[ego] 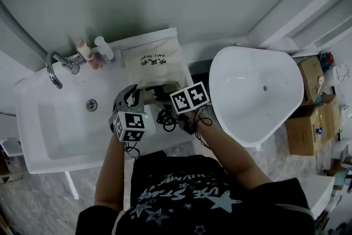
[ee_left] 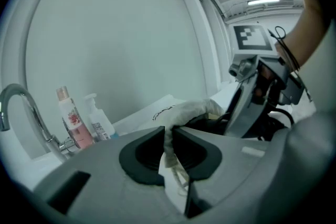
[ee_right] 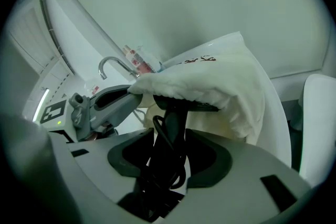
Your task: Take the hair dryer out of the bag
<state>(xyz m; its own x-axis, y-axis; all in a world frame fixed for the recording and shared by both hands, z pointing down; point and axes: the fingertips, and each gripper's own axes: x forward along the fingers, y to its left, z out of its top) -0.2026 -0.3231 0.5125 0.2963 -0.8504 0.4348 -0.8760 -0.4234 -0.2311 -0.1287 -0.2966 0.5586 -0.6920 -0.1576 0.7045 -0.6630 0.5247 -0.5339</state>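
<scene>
A cream cloth bag [ego: 151, 60] with black print lies on the counter behind the sink; in the right gripper view the bag [ee_right: 220, 86] drapes over the top of a black hair dryer [ee_right: 173, 118]. My left gripper [ee_left: 169, 136] is shut on the bag's rim [ee_left: 181, 113] and holds it up. My right gripper [ee_right: 169, 152] is shut on the dryer's handle, with its looped black cord [ee_right: 160, 136] caught between the jaws too. The dryer's head is still hidden inside the bag's mouth. In the head view both grippers meet at the bag's near edge, and the cord [ego: 165, 117] hangs below.
A chrome faucet [ego: 55, 69] and a white sink [ego: 33, 135] are at the left. Two bottles [ee_left: 71, 118] stand beside the faucet. A white tub [ego: 256, 91] is at the right, with cardboard boxes [ego: 311, 113] beyond it.
</scene>
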